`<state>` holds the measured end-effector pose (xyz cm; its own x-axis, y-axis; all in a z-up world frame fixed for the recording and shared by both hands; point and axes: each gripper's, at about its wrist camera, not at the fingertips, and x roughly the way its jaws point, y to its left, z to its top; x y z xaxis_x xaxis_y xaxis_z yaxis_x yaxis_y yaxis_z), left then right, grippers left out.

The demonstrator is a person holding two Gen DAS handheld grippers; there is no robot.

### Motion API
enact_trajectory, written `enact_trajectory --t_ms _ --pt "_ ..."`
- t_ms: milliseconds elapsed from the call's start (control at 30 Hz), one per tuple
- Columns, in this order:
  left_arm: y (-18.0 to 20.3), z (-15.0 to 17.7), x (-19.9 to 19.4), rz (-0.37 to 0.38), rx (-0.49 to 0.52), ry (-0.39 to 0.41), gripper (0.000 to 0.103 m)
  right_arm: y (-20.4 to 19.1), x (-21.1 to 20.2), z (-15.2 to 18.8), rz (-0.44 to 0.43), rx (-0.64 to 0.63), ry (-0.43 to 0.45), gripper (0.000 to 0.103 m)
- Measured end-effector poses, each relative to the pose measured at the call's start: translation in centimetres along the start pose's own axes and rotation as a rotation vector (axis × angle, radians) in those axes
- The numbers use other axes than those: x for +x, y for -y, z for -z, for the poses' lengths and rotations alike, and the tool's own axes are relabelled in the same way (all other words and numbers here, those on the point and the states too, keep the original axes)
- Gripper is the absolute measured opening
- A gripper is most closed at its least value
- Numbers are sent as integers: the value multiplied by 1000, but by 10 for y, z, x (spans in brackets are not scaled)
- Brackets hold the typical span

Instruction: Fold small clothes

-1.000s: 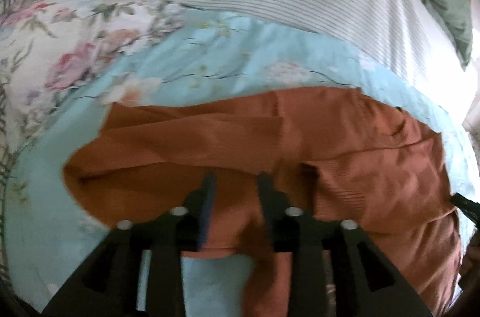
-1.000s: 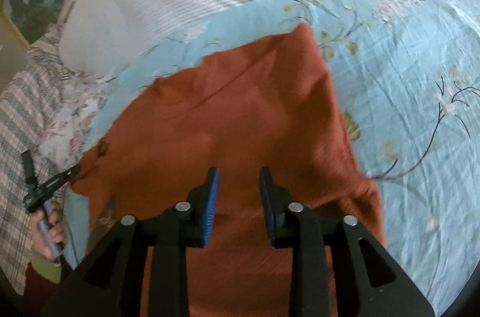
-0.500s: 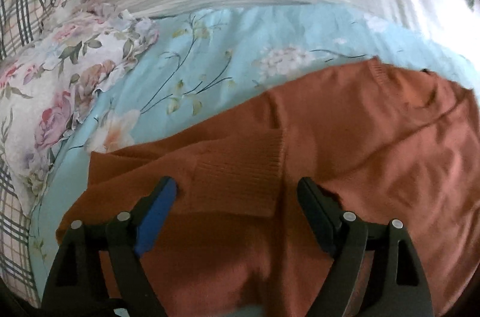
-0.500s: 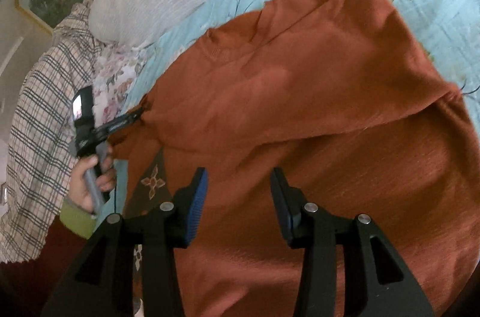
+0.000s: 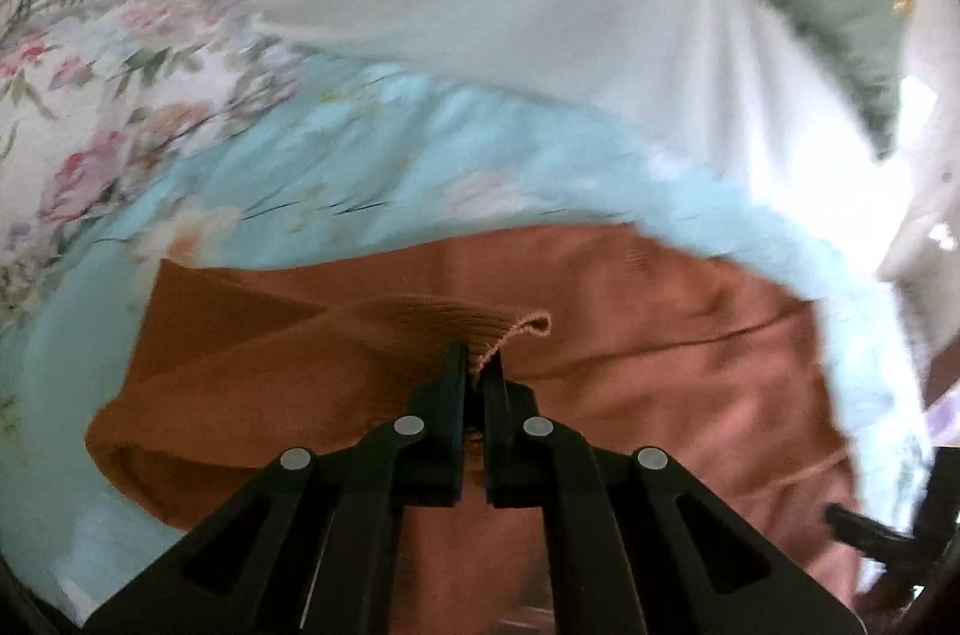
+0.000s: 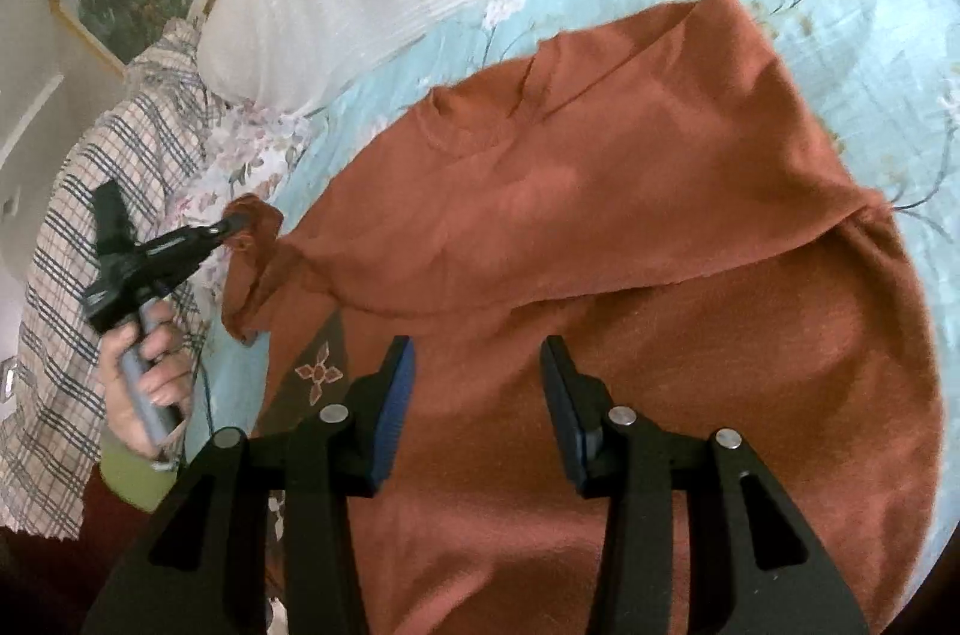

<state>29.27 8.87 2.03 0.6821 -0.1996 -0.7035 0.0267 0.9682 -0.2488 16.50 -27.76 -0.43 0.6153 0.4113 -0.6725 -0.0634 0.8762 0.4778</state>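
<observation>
Left gripper (image 5: pixel 474 365) clamps the ribbed cuff (image 5: pixel 432 323) at lower centre, ready to fold the sleeve inward; right gripper (image 6: pixel 474 383) hovers half-open, empty, over the rust sweater (image 6: pixel 600 191) spread mid-frame.

Bright daylight, left view perhaps motion-blurred

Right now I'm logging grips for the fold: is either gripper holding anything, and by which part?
The left gripper is shut on the orange sweater, pinching the ribbed cuff of its sleeve. The right gripper holds nothing; its jaws stand open above the sweater.
</observation>
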Motion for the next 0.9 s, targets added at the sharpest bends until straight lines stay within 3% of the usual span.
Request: enact_trajectory --t_ms 233,400,600,733,800,900 --pt "115 6 -10 221 114 15 2 30 -36 -4 53 52 79 45" --pt "196 25 32 311 178 -53 2 55 -56 -3 102 83 102 45" --pt "249 54 93 327 225 -143 2 74 -67 -2 120 115 115 45" --pt "257 71 124 292 277 -209 5 77 -63 -3 116 130 108 45" --pt "253 76 127 298 276 -229 11 73 -60 -4 112 128 107 45" --pt "240 81 111 299 276 -220 40 66 -48 -11 96 111 94 45"
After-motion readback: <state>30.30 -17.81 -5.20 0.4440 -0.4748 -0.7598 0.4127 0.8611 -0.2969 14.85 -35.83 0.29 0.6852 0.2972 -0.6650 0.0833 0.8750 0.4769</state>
